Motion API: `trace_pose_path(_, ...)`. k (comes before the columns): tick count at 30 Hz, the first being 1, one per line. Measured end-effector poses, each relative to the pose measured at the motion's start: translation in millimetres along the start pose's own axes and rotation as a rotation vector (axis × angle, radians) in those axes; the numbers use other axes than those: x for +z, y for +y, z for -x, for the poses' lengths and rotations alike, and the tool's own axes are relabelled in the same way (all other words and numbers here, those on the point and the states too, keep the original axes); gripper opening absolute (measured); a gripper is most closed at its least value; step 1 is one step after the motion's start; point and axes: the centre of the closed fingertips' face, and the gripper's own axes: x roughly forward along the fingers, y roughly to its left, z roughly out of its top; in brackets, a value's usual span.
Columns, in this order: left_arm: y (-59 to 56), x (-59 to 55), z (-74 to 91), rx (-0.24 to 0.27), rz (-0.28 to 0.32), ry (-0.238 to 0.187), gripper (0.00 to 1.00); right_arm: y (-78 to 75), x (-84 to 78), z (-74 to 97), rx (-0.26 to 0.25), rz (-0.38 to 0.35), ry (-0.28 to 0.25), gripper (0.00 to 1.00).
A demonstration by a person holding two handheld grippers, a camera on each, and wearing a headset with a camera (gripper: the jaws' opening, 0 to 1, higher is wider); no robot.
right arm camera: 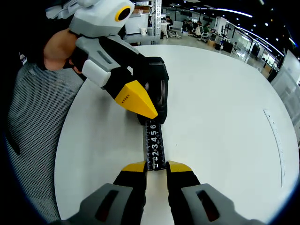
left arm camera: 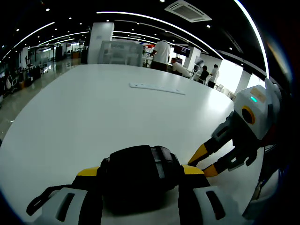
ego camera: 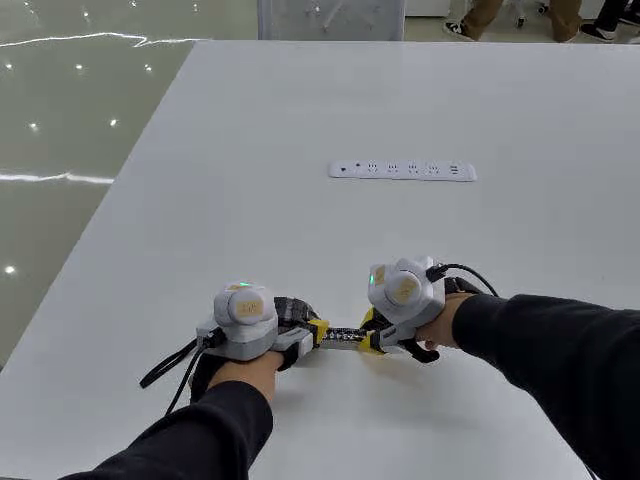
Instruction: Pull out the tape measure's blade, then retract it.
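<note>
Partly covered by the left gripper [left arm camera: 140, 171], whose jaws were clamped on it, the black tape measure [right arm camera: 161, 82] sat near the white table's [ego camera: 400, 100] front edge. The right gripper [right arm camera: 156, 167] pinched the short drawn-out blade [right arm camera: 154, 140], whose tip was hidden between its jaws.

Head view: high above near edge of table [ego camera: 300, 120], faces forward and down, mid distance. Left gripper view: low over tabletop, very close behind tape measure [left arm camera: 138, 176], faces right gripper [left arm camera: 204, 165] and far power strip [left arm camera: 157, 88]. Right gripper view: close, looks along blade [right arm camera: 154, 145] toward left gripper [right arm camera: 140, 105]. All three views share tape measure and tabletop.
</note>
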Motion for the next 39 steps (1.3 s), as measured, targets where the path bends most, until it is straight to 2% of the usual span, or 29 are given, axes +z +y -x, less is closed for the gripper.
trace_pose_path(6,0.1,0.5,-0.1,0.001,0.001,-0.003,0.61,-2.4,2.7,-1.0,-0.008,-0.033,-0.014,0.13)
trace_pose_path(39,0.4,-0.3,-0.1,-0.002,0.007,0.004,0.61,-1.8,22.6,-12.5,-0.015,-0.05,-0.053,0.12)
